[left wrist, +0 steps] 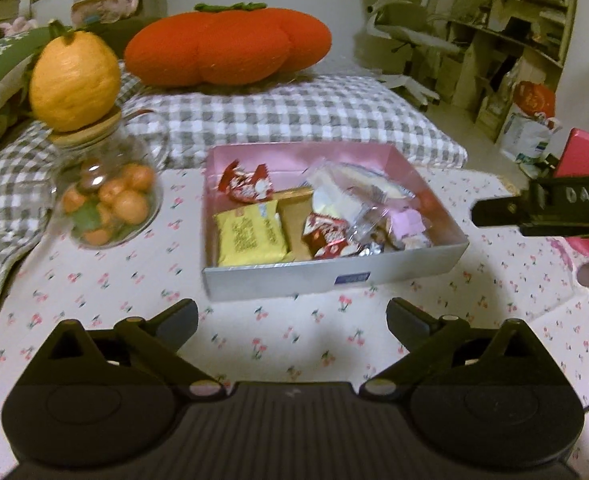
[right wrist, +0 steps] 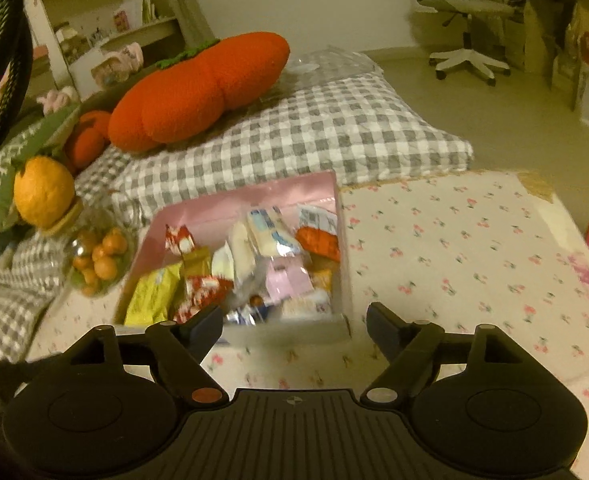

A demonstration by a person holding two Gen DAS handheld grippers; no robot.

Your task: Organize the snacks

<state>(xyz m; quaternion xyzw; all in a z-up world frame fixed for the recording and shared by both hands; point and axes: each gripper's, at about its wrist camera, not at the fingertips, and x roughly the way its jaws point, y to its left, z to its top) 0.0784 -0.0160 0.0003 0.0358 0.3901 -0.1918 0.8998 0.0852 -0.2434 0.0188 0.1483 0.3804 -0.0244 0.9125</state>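
Note:
A shallow box (left wrist: 326, 276) with a pink inside sits on the cherry-print cloth and holds several snacks: a yellow packet (left wrist: 250, 236), red wrapped sweets (left wrist: 246, 186), a clear-wrapped white pack (left wrist: 350, 188) and a pink packet (left wrist: 406, 222). My left gripper (left wrist: 292, 316) is open and empty, just in front of the box. The right gripper (left wrist: 542, 210) shows at that view's right edge. In the right wrist view my right gripper (right wrist: 294, 324) is open and empty, over the near edge of the box (right wrist: 342, 248); the yellow packet (right wrist: 152, 296) lies at its left.
A glass jar of small oranges (left wrist: 108, 200) with an orange-shaped lid (left wrist: 74, 84) stands left of the box. A grey checked cushion (left wrist: 294, 116) and a red pumpkin pillow (left wrist: 226, 48) lie behind. A red object (left wrist: 586, 160) stands at the right.

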